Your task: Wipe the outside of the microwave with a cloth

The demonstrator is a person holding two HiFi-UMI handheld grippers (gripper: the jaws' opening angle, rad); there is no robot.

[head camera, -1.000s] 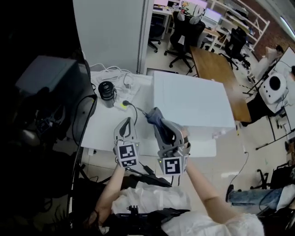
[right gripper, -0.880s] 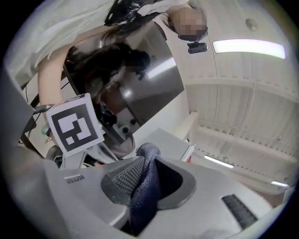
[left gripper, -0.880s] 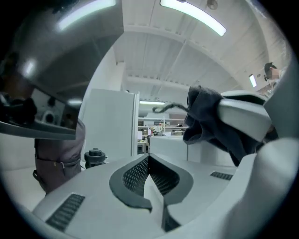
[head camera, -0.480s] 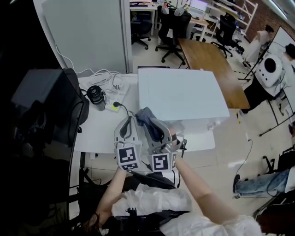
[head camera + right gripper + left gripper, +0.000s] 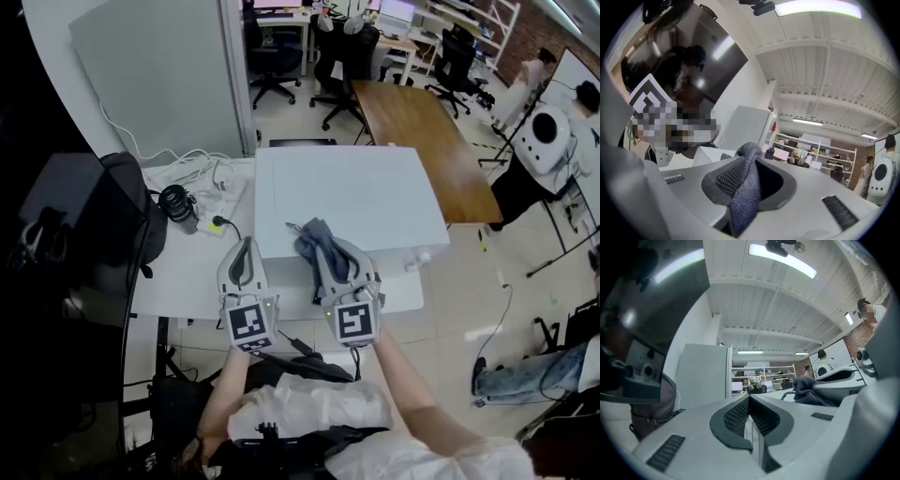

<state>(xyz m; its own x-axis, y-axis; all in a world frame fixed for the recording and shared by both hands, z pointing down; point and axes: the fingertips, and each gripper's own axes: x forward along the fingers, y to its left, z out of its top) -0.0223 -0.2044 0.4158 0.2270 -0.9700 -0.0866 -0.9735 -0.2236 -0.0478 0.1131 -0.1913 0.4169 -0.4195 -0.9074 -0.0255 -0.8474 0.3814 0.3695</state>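
Clutter at your left: black cylindrical container (image 5: 176, 204) and white cables (image 5: 202, 169) beside the white box-shaped microwave (image 5: 347, 202). Your left gripper (image 5: 243, 247) is clenched and empty. Your right gripper (image 5: 328, 251) pinches the grey knitted cloth (image 5: 312, 234) over the microwave's top, near its front edge.

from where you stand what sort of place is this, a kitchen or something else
Probably an open office or lab workspace, not a kitchen: black wheeled office chairs, a long brown wooden table and white open shelving fill the room behind the white boxy microwave.
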